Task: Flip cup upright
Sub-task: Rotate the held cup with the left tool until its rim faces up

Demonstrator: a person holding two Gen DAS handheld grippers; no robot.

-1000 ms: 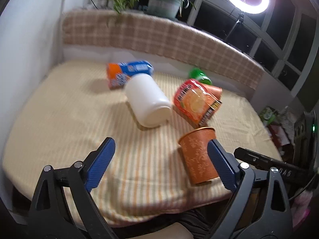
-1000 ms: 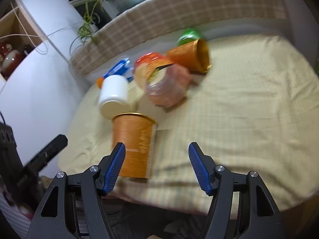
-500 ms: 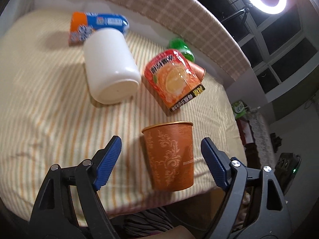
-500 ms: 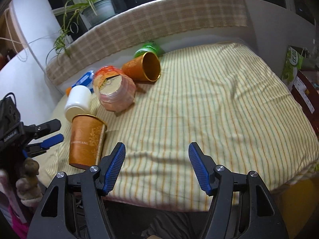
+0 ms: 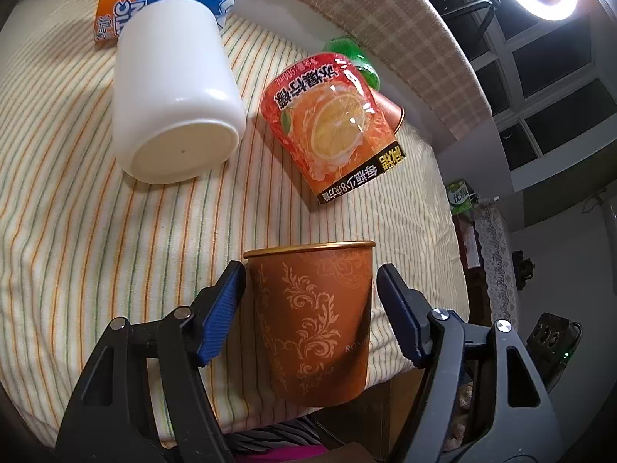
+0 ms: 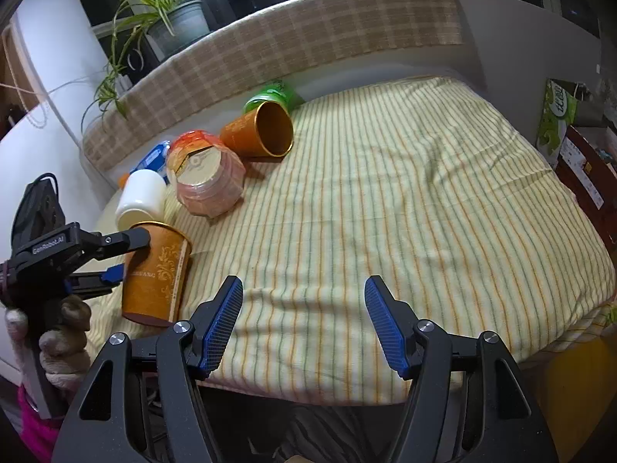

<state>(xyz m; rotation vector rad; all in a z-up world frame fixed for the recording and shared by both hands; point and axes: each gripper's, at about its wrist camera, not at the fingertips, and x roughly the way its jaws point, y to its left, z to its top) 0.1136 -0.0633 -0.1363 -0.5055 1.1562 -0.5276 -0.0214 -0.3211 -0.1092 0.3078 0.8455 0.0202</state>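
An orange patterned cup (image 5: pixel 314 320) stands upright near the front edge of the striped tablecloth; it also shows in the right wrist view (image 6: pixel 156 274). My left gripper (image 5: pixel 310 314) is open, with its blue fingers on either side of this cup and small gaps on both sides. A second orange cup (image 6: pixel 260 129) lies on its side at the back, mouth toward the right; in the left wrist view only its edge (image 5: pixel 389 110) shows behind the pouch. My right gripper (image 6: pixel 304 322) is open and empty over the cloth's front edge.
A white jar (image 5: pixel 175 94) lies on its side. A red orange-drink pouch (image 5: pixel 331 119), a blue-orange packet (image 5: pixel 162 0) and a green bottle (image 5: pixel 353 56) lie near the back. A plaid backrest (image 6: pixel 293 44) and a plant (image 6: pixel 169 23) stand behind.
My left gripper has moved forward around the upright cup, which now sits between its fingers. The right gripper's view has shifted slightly, and the left gripper came into its view.
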